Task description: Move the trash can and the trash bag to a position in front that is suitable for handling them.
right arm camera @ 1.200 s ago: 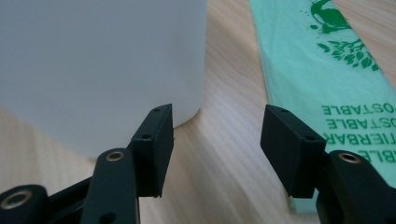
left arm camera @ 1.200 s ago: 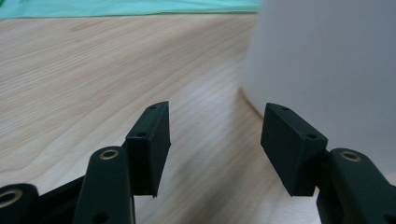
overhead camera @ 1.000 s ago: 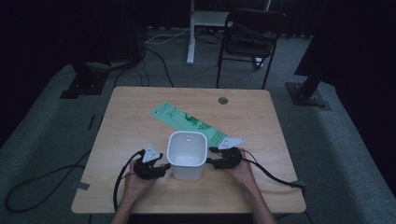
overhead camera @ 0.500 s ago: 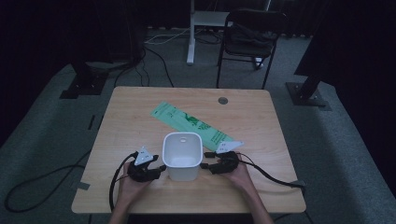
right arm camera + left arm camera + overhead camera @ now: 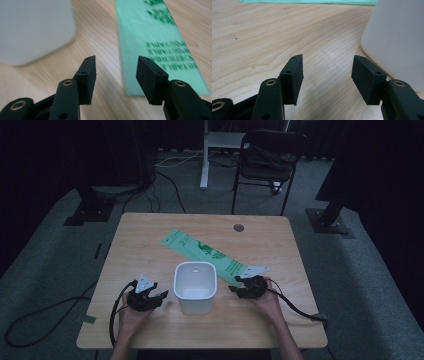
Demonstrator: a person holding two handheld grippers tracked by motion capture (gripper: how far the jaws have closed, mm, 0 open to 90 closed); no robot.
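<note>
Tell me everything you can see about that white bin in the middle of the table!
The white bin looks like smooth plastic, with rounded corners and an open top. It seems empty inside. It stands upright on the wooden table, near the front edge. A flat green bag lies just behind it. The left hand-held gripper and right hand-held gripper sit open on either side, not touching it.

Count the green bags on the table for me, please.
1. A single flat green bag lies diagonally on the table, behind the white bin; its near end lies by the right gripper. The bin's inside looks empty.
</note>
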